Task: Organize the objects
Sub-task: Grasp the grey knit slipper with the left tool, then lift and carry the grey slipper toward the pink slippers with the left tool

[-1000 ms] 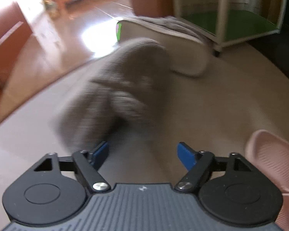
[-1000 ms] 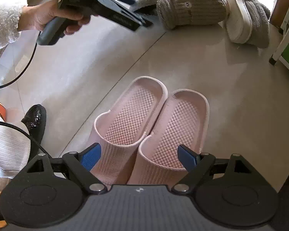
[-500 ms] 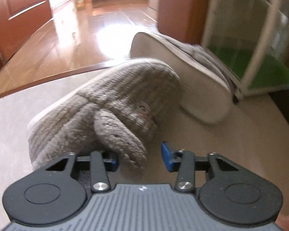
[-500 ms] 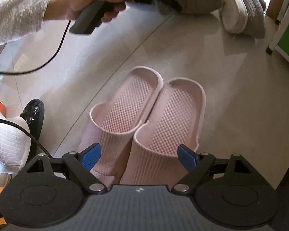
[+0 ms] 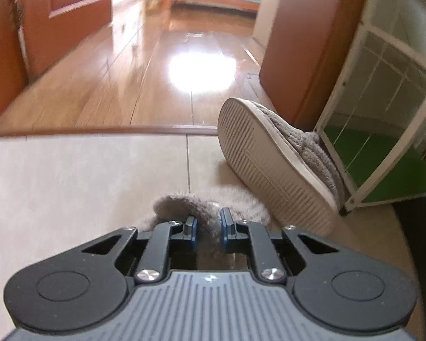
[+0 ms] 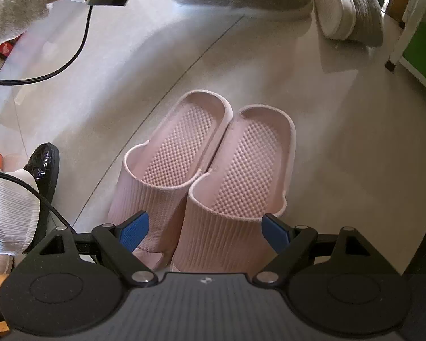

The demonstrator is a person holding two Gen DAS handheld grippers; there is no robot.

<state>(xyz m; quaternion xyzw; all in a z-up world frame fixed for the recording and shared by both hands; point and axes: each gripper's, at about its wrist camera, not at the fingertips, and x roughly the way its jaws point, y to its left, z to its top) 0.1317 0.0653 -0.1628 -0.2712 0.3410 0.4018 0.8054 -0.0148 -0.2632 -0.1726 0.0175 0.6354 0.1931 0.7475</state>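
Two pink slides (image 6: 204, 164) sit side by side, touching, on the tile. One grey slipper (image 5: 210, 207) is pinched by fuzzy fabric; the other (image 5: 272, 159) lies tipped, sole showing.

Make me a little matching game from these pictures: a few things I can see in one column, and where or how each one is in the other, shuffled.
Things:
1. grey slipper
2. second grey slipper
3. pink slippers
4. right gripper

States:
A. side by side on the floor tiles
B. open, holding nothing
C. tipped on its side, sole showing, by the white frame
D. pinched by the left gripper

Pairs: 1-D, 2-C, 3-A, 4-B
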